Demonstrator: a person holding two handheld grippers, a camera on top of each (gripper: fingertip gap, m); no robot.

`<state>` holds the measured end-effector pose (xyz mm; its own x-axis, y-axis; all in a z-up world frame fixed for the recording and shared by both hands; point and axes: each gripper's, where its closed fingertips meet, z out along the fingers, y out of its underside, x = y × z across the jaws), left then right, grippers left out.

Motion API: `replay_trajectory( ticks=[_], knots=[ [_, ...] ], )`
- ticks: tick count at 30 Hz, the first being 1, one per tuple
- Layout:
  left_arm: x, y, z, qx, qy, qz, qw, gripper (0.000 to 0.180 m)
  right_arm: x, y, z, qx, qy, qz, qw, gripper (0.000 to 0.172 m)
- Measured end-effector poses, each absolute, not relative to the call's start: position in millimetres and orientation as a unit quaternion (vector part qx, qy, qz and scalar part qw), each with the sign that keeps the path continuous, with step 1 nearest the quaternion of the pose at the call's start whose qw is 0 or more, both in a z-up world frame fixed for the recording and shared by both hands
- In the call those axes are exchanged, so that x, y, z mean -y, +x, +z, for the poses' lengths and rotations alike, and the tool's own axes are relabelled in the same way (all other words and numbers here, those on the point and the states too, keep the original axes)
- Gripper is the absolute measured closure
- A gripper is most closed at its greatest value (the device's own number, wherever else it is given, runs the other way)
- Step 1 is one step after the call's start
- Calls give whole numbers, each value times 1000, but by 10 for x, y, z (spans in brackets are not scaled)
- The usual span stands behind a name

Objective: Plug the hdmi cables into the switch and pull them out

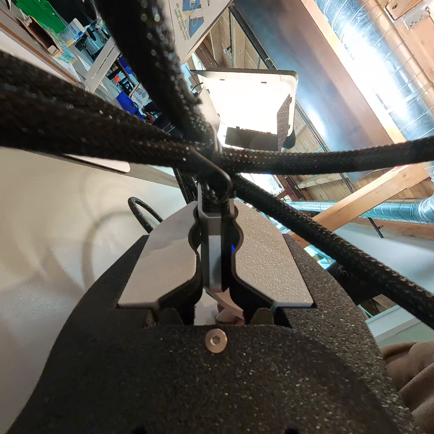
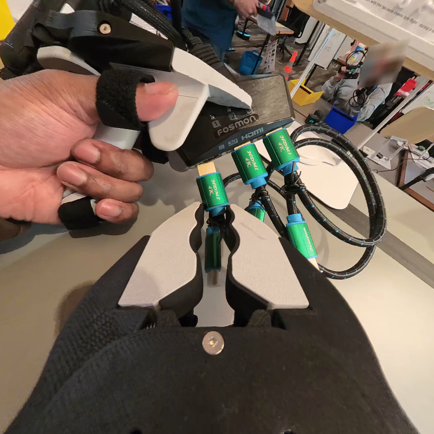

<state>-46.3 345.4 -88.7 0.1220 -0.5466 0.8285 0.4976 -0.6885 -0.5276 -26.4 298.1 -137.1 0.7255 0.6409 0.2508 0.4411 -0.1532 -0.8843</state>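
Two of the green metal plugs with blue collars [image 2: 280, 152] are seated in the black brushed-metal switch box [image 2: 263, 98]. The third plug [image 2: 212, 191] sits just below the box's leftmost port, gold tip still showing. Right hand-held gripper [image 2: 215, 211] is clamped narrow on its blue collar. Left hand-held gripper [image 1: 215, 211] pinches the box itself, off the pale surface [image 2: 117, 270].

Writing on black switch box [image 2: 253, 103], green plugs [image 2: 212, 190], posters [image 1: 187, 21]; content not given.

Lit lamp panel [image 1: 246, 105], silver ducts [image 1: 375, 58], blue bins [image 2: 340, 117].
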Motion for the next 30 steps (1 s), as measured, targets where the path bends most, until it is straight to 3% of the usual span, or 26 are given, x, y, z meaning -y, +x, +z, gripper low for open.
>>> replay_trajectory(
  ticks=[30],
  knots=[
    [-3418,-383,-922,-22,-647,-655,389,158,-2968,-201,-1383,377,-758,36,531,156]
  ],
)
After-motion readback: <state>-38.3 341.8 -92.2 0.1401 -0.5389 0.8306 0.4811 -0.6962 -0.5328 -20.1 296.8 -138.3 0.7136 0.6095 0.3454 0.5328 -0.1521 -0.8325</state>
